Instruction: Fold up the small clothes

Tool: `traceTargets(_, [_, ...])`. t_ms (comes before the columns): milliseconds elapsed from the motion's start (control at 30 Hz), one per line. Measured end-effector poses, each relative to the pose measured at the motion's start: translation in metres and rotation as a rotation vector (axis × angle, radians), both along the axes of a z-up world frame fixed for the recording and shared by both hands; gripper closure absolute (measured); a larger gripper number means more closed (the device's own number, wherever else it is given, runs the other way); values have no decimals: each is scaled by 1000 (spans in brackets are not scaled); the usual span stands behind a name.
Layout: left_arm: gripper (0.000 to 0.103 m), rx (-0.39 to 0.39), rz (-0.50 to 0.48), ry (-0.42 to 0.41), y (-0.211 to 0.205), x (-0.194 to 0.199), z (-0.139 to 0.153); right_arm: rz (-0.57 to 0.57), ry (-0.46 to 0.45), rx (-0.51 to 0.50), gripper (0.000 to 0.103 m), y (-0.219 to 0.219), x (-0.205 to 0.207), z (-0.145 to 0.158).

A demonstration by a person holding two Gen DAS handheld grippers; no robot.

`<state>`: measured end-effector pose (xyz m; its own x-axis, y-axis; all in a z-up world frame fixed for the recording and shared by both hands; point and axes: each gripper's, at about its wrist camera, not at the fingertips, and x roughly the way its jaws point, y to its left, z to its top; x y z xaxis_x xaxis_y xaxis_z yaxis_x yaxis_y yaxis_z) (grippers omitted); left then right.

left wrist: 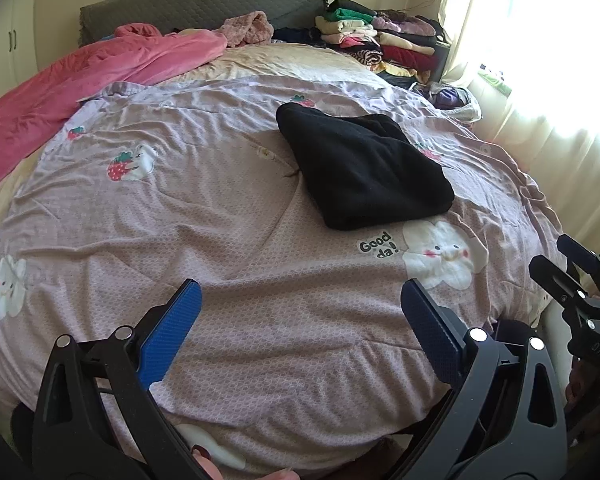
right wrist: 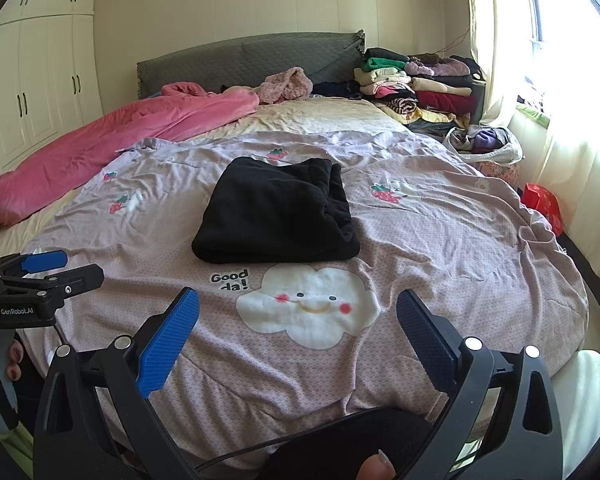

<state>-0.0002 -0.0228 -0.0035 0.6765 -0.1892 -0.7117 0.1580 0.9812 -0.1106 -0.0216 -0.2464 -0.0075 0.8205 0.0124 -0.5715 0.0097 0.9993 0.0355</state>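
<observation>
A black garment [left wrist: 360, 168] lies folded into a thick rectangle on the lilac printed bedspread [left wrist: 180, 216]; it also shows in the right wrist view [right wrist: 276, 212], just beyond the "Good da!" cloud print [right wrist: 308, 304]. My left gripper [left wrist: 300, 304] is open and empty, held above the near part of the bed, well short of the garment. My right gripper [right wrist: 298, 312] is open and empty over the cloud print. Each gripper shows at the edge of the other's view, the right one [left wrist: 556, 256] and the left one [right wrist: 84, 266].
A pink blanket [right wrist: 112, 140] lies along the left of the bed. Stacks of folded clothes [right wrist: 416, 84] sit at the far right by the grey headboard [right wrist: 252, 56]. A bag of clothes [right wrist: 484, 142] and a red bag [right wrist: 544, 204] stand by the curtained window.
</observation>
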Motion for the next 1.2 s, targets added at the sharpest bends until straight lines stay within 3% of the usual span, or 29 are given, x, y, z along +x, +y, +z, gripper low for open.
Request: traceTargets(1200, [10,-1,2,2,4,-1,2,-1,1,-2,5,0,-1,2])
